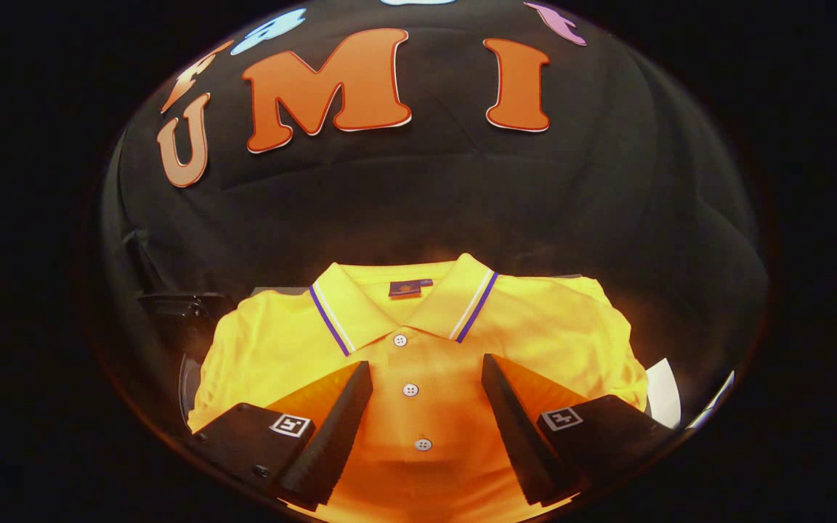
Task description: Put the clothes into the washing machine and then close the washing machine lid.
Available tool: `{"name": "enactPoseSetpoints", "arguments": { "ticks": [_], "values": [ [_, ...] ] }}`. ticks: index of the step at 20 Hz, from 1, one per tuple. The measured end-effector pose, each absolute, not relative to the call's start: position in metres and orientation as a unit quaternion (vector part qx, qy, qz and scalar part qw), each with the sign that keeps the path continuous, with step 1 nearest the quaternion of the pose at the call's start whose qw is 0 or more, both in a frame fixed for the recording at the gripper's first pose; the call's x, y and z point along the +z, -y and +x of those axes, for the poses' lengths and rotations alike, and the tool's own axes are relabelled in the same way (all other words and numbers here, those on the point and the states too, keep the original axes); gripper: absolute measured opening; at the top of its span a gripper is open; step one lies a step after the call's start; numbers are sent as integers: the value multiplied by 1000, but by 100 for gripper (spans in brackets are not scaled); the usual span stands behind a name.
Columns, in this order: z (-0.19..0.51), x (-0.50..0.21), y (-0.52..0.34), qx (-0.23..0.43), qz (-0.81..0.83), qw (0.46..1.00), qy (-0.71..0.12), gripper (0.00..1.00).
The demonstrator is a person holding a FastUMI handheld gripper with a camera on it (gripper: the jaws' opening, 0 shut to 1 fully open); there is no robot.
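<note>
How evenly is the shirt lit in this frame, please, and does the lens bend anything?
In the gripper view the yellow polo shirt glows deeper orange near the open gripper, paler at the shoulders; fisheye curvature bows the booth wall and shirt outline; buttons and collar stripes stay sharp.

The gripper [426, 374] has 2 wedge-shaped fingers [331, 428], each block bearing 1 square marker, perhaps screws.

Dim, warm glow, fisheye-warped edges
</note>
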State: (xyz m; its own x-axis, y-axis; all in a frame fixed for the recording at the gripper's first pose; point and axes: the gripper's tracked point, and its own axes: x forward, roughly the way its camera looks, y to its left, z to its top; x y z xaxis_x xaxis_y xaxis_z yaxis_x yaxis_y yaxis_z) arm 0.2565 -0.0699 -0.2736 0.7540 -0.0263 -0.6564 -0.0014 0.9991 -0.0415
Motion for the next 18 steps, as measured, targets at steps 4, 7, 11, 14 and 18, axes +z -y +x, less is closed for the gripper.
{"name": "enactPoseSetpoints", "arguments": {
  "ticks": [4, 7, 11, 14, 18],
  "values": [
    [256, -274, 63, 6, -33, 933, -358, 94],
    [254, -277, 56, 32, -45, 930, -364, 70],
    [252, -278, 55, 27, -31, 922, -384, 56],
    [252, -279, 52, 19, -25, 918, -396, 22],
    [248, -277, 52, 20, -42, 898, -437, 10]
  ]
}}
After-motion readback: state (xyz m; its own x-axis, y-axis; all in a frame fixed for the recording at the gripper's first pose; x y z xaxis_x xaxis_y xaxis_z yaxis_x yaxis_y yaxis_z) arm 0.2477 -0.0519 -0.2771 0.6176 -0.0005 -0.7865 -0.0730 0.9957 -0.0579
